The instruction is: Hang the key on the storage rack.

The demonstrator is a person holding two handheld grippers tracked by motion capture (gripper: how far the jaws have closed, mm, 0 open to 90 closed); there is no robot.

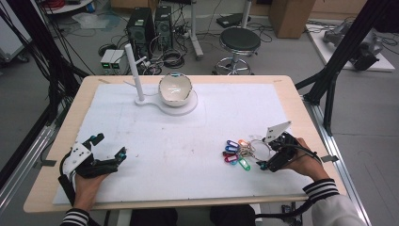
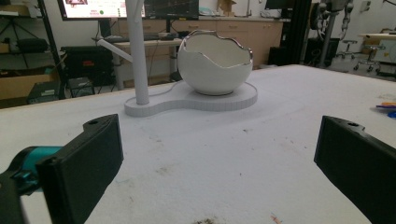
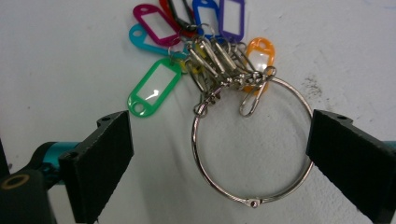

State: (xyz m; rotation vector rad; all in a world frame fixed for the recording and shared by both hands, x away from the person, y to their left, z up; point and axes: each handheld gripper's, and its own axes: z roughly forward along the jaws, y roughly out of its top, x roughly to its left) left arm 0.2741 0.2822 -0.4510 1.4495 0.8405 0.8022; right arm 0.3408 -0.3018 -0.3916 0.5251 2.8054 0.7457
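Note:
A large metal key ring (image 1: 261, 149) with several coloured key tags (image 1: 234, 153) lies flat on the white mat (image 1: 188, 141) at the right. My right gripper (image 1: 268, 157) hangs just over it, open. In the right gripper view the ring (image 3: 252, 202) lies between the two black jaws: the right jaw stands at its edge and the left jaw well clear. The green tag (image 3: 154, 88) and the other tags fan out beyond it. My left gripper (image 1: 110, 145) rests at the mat's left, open with nothing between its jaws (image 2: 219, 163).
A white eggshell-shaped bowl (image 1: 175, 89) (image 2: 215, 63) sits on a flat white base (image 1: 188, 107) at the back of the mat, beside an upright white post (image 1: 133, 70) (image 2: 137, 51). Beyond the table stand a stool (image 1: 239, 42) and computer towers (image 1: 141, 26).

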